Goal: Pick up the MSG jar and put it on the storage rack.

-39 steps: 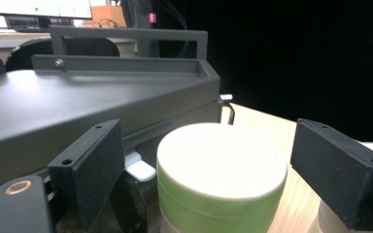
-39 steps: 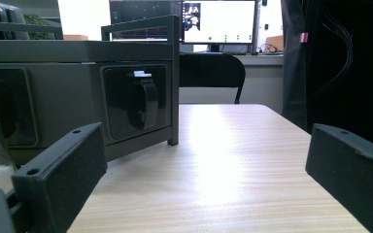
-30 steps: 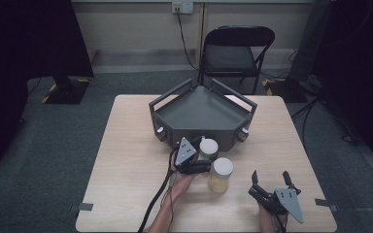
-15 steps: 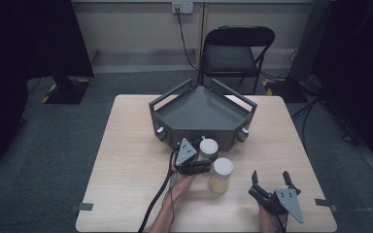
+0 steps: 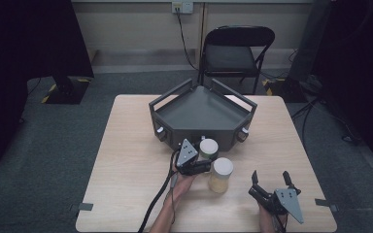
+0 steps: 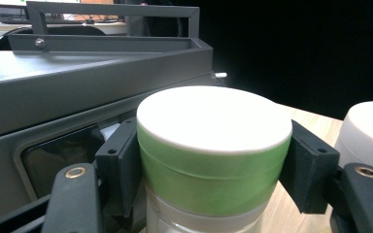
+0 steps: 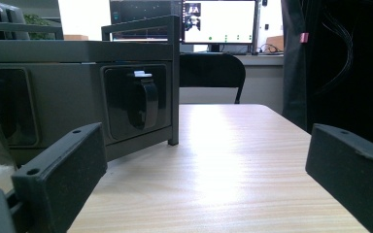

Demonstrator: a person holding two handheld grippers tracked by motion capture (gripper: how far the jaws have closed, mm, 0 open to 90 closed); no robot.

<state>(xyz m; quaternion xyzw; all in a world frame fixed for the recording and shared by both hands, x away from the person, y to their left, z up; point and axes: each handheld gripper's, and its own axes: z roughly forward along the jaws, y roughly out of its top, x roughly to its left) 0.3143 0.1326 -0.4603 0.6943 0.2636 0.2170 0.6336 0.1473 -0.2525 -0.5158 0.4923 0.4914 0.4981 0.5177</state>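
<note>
My left gripper point(image 6: 213, 170) has just been closing; its jaws now clamp the white-lidded, green-banded clear jar point(image 6: 213, 145) between them, just ahead of the grey angular metal tray point(image 5: 201, 114). I read no label. My right gripper point(image 5: 271, 186) gapes wide, empty.

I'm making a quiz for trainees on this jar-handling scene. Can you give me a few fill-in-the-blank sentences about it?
1. The left gripper has just closed on the jar with the ____ band.
2. The right gripper is ____, with nothing between its jaws.
3. The second jar stands on the ____, not in the grey tray.
4. Behind the table stands a black ____.

Missing words: green; open; table; chair
</note>
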